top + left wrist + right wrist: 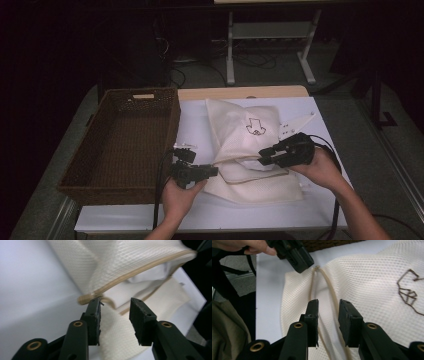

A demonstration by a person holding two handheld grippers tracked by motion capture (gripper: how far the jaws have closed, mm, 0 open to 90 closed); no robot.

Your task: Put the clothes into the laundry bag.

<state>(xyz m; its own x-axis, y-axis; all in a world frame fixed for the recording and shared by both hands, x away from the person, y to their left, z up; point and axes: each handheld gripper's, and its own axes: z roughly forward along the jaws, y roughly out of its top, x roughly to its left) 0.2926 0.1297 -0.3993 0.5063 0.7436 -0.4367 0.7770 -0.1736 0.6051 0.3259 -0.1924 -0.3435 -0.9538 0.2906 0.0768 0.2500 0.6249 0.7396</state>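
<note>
A white mesh bag (245, 135) with tan zipper trim and a dark stitched emblem (255, 127) lies rumpled on the white table (195, 125). My left gripper (215, 171) sits at the bag's left edge, pointing right. Its jaws stand open in the left gripper view (115, 303), and the zipper's end (83, 298) lies just past the left jaw's tip, not pinched. My right gripper (263, 156) hovers over the bag's right side, pointing left. It is open (329, 302) above the tan trim (329, 287), with nothing gripped. The right gripper view also shows the left gripper (298, 258) farther off.
A brown wicker basket (80, 150) stands empty on the table's left side, close to my left hand. A wooden strip (240, 92) runs along the table's far edge. Behind it a metal stand (270, 30) and cables are on the floor.
</note>
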